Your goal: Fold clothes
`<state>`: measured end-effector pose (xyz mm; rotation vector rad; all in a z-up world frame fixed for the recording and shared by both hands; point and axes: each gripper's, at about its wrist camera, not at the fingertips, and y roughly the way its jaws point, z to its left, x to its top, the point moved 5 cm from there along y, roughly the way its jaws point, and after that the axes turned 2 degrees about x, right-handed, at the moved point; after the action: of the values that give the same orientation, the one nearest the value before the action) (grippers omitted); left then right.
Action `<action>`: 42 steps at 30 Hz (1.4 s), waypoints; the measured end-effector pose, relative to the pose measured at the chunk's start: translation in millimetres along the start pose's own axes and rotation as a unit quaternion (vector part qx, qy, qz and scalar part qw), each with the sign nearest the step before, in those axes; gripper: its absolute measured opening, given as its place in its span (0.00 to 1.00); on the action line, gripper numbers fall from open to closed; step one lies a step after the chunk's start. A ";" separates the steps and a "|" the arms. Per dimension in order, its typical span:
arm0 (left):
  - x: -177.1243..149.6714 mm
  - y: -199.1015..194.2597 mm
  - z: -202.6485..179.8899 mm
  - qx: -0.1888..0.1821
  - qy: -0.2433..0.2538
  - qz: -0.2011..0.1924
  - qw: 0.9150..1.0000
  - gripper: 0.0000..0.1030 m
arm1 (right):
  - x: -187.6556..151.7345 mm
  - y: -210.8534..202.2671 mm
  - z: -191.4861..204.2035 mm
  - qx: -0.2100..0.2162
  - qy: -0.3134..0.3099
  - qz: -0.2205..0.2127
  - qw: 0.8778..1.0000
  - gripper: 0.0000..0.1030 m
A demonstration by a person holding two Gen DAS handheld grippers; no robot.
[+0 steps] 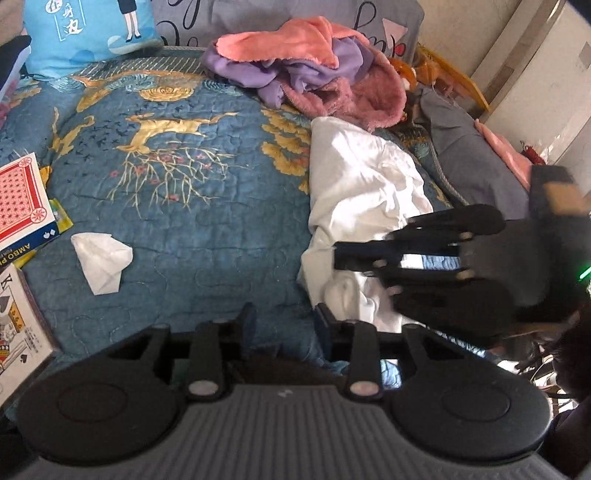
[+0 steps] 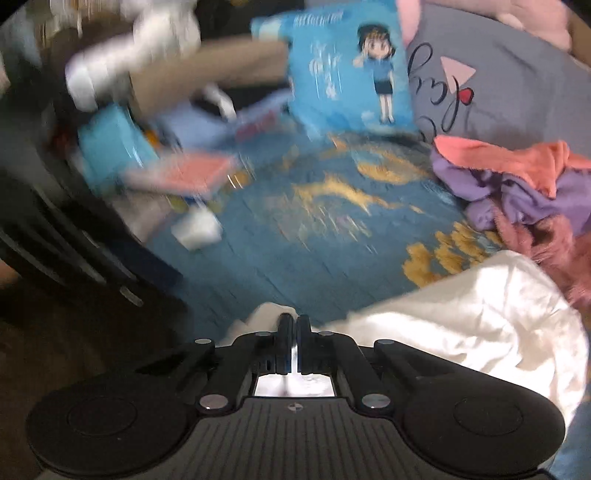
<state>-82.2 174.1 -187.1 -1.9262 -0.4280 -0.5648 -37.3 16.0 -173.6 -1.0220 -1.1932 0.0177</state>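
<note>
A crumpled white garment (image 1: 362,184) lies on the right side of the blue quilt (image 1: 184,206). My right gripper (image 1: 354,258) reaches in from the right over the garment's near part. In the blurred right wrist view its jaws (image 2: 293,321) are pressed together, with white fabric (image 2: 461,332) bunched at the tips and showing between and beneath them. My left gripper (image 1: 286,317) stands open just left of the garment's near edge, with only quilt showing between its fingers.
A heap of pink and purple clothes (image 1: 314,66) sits at the back, also on the right in the right wrist view (image 2: 517,177). A crumpled tissue (image 1: 101,262) and playing-card boxes (image 1: 22,199) lie at the left. A blue cartoon cushion (image 1: 85,29) and a grey pillow (image 2: 498,81) line the back.
</note>
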 end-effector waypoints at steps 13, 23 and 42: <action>0.8 -9.1 2.3 -0.009 -0.013 -0.015 1.000 0.39 | -51.9 -52.2 35.0 0.078 -0.059 0.036 0.995 0.23; 2.8 2.8 -3.1 -0.001 0.003 0.000 1.000 0.39 | -52.4 -42.5 18.6 -0.034 -0.037 0.018 0.999 0.47; 2.1 -2.3 1.4 -0.011 -0.014 -0.010 1.000 0.51 | -84.1 -34.2 -6.6 -0.100 0.087 0.094 0.987 0.03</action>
<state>-81.4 176.4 -184.7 -1.9546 -0.4606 -0.5591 -84.3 -50.5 -214.3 -1.2851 -0.9486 -0.0437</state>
